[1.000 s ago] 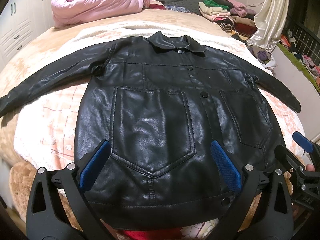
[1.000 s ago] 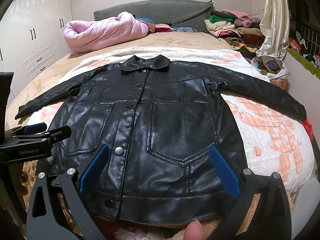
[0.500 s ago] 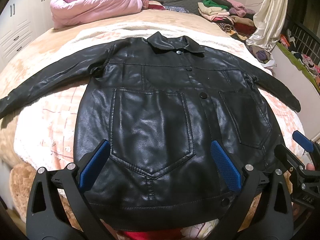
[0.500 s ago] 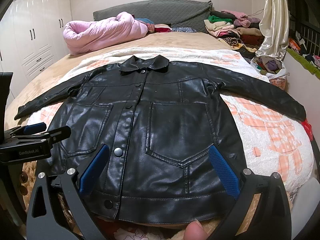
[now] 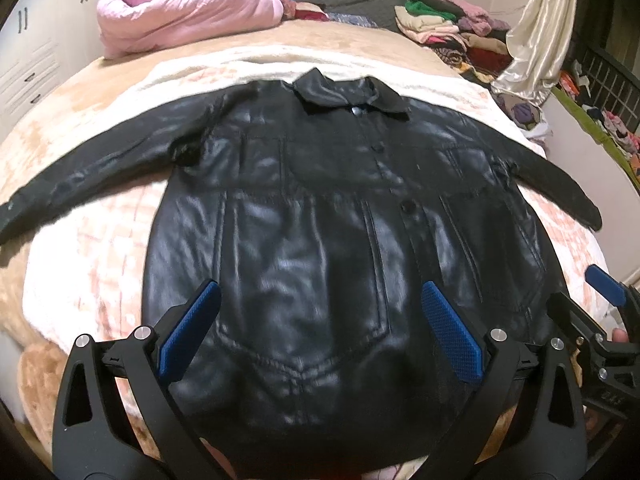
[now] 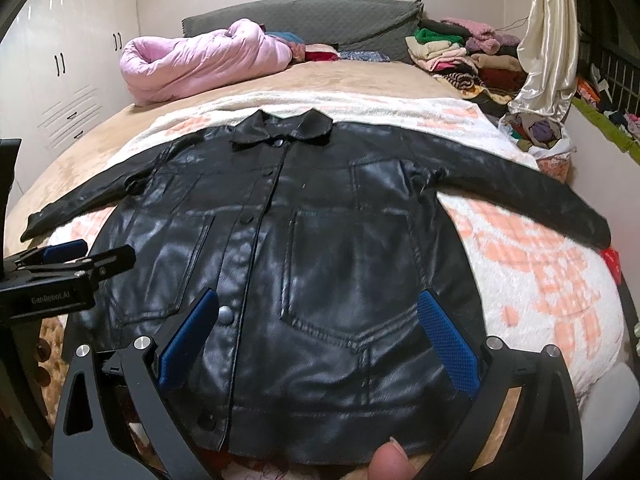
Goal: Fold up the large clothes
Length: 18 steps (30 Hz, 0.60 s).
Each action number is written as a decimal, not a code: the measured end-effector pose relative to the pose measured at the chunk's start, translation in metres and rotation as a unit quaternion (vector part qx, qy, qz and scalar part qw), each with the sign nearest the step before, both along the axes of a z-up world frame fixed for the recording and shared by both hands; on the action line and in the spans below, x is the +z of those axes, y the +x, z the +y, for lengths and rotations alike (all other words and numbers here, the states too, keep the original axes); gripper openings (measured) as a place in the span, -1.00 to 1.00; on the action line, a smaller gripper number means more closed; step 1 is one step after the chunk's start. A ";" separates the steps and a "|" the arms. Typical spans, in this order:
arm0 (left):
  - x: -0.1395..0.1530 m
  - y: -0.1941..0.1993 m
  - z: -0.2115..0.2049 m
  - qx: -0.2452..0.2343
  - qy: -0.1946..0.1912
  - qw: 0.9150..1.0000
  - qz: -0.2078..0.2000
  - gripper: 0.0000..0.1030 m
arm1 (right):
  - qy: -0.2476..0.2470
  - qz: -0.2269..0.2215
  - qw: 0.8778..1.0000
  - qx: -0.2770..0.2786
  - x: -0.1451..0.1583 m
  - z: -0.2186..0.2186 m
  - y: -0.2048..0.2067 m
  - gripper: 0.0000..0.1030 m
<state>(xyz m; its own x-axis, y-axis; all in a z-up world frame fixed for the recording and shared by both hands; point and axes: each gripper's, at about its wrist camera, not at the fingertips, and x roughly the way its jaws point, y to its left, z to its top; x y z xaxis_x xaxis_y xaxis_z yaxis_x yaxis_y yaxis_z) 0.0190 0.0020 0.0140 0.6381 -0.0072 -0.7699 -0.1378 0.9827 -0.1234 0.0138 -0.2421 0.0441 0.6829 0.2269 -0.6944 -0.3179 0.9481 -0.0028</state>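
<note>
A black leather jacket [image 5: 320,216] lies flat and buttoned on the bed, collar far, hem near, both sleeves spread out to the sides; it also shows in the right wrist view [image 6: 320,260]. My left gripper [image 5: 320,332] is open and empty above the jacket's lower left pocket. My right gripper [image 6: 318,336] is open and empty above the lower right pocket. Each gripper shows at the edge of the other's view: the right one [image 5: 600,320], the left one [image 6: 60,272].
The jacket rests on a white and pink blanket [image 6: 540,280] over a tan bed. A rolled pink quilt [image 6: 200,60] and stacked folded clothes [image 6: 460,52] lie at the bed's head. A wardrobe [image 6: 60,80] stands left; a cream curtain [image 6: 548,40] hangs right.
Both grippers have moved forward and a little lower toward the jacket's hem, which now sits closer in both views. The jacket has not moved; both grippers stay open.
</note>
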 end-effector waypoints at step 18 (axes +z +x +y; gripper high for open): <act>0.020 0.074 0.013 0.020 -0.004 1.000 -0.011 0.82 | -0.006 -0.025 0.999 -0.020 0.028 0.015 0.074 0.92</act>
